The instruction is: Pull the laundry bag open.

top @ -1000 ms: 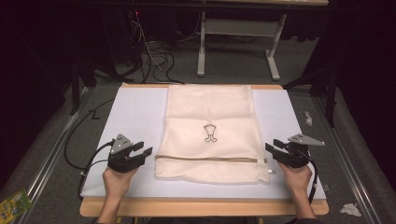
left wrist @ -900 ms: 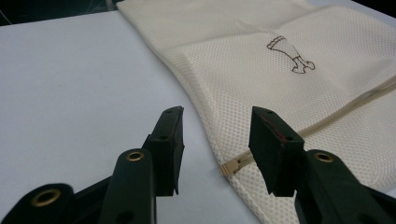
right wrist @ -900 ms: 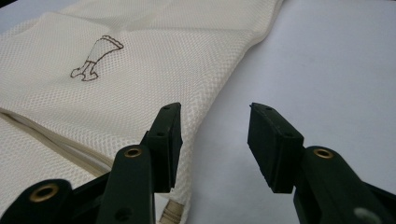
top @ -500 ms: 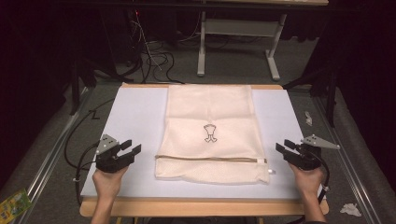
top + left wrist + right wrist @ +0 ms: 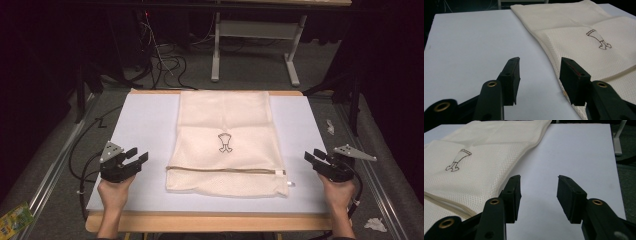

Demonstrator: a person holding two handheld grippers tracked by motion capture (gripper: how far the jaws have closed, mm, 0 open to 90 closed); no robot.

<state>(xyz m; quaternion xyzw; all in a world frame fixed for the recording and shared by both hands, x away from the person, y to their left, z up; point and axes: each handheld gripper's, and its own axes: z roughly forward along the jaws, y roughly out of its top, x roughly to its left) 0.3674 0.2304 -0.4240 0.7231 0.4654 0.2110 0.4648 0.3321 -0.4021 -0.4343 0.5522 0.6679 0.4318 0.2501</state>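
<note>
I am holding my left gripper [image 5: 131, 159] at the left edge of the white surface [image 5: 145, 125] and my right gripper [image 5: 320, 161] at its right edge, each well apart from the mesh bag [image 5: 227, 125] lying flat between them. The left jaws have just been opening and are standing released with nothing between them; in the left gripper view [image 5: 540, 68] the bag's edge [image 5: 574, 37] is lying just beyond the right-hand jaw. The right jaws are also standing released and empty [image 5: 538, 185], over bare surface beside the bag's other side [image 5: 474, 170].

I judge that I am between steps: the bag is lying with its near end folded over at the zip [image 5: 225, 171], and neither gripper is touching it. The next move, I think, is calling for both grippers to come inward to the bag's near corners, slide a jaw under the thin mesh and close on it evenly, so the cloth is lifting without bunching.

Counting: one bag, one zip, one small printed figure [image 5: 225, 142], two grippers, one surface.
</note>
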